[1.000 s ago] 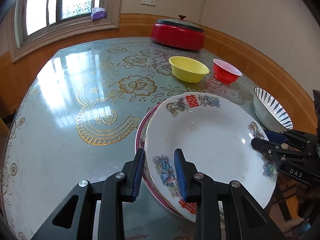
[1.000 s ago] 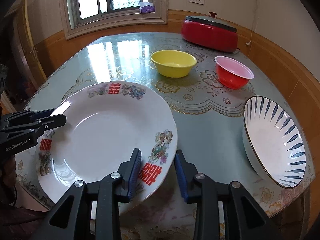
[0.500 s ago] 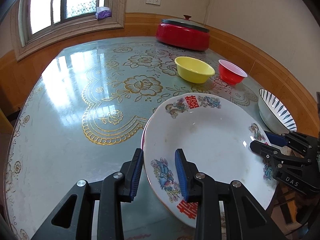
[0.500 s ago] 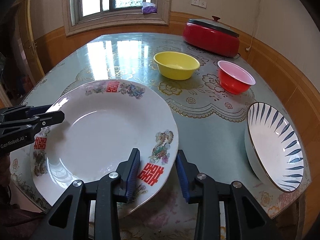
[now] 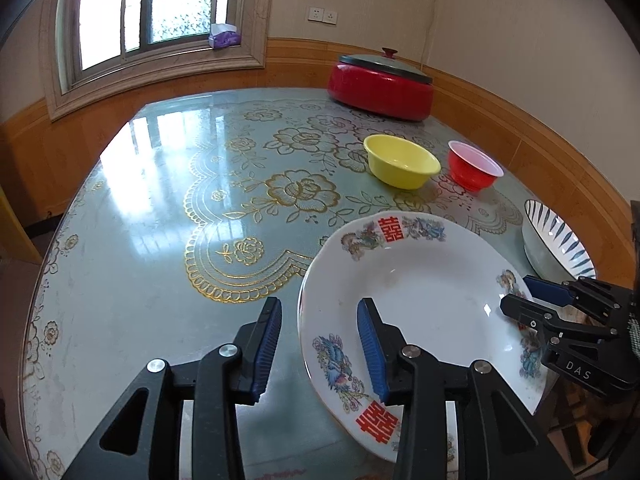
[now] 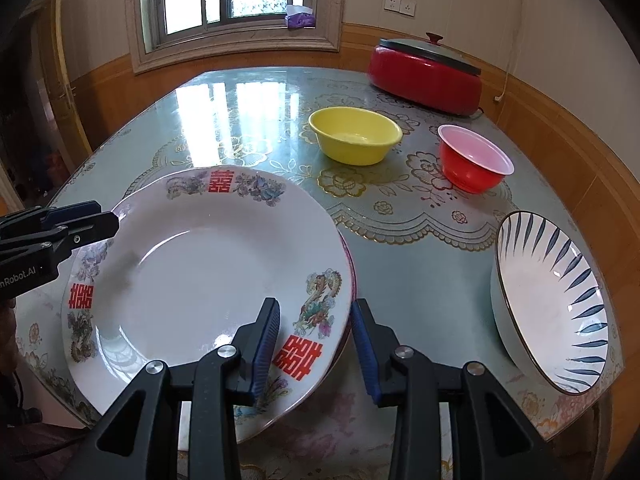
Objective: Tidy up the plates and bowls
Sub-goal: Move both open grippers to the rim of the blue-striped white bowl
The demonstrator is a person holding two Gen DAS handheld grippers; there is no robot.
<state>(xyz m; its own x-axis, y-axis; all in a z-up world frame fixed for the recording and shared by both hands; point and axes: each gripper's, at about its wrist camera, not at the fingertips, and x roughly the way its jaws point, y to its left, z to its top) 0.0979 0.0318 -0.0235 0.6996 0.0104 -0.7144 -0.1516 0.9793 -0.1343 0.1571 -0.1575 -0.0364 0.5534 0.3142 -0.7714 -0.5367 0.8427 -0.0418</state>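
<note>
A white plate [image 5: 420,292] [image 6: 208,264] with red characters and bird prints lies over a pink-rimmed plate [image 6: 352,276], whose edge peeks out at the right. My left gripper [image 5: 320,308] [image 6: 108,216] straddles the white plate's left rim. Its jaws are opening, and the outer pad stands clear of the rim. My right gripper [image 6: 316,304] [image 5: 516,294] has the opposite rim between its pads and is shut on it. A yellow bowl [image 5: 402,160] [image 6: 354,136] and a red bowl [image 5: 474,168] [image 6: 474,160] stand behind the plates. To their right leans a blue-striped bowl [image 5: 556,236] [image 6: 548,292].
A red lidded cooker [image 5: 380,88] [image 6: 428,76] sits at the back of the round glass-topped table [image 5: 160,240]. The striped bowl is close to the table's right edge. The table's front edge lies just under the plates. Wood-panelled walls and a window are behind.
The white plate has shifted left until it covers the pink-rimmed plate beneath it. My left gripper's jaws have spread apart, off the plate's rim. The right gripper has kept its place.
</note>
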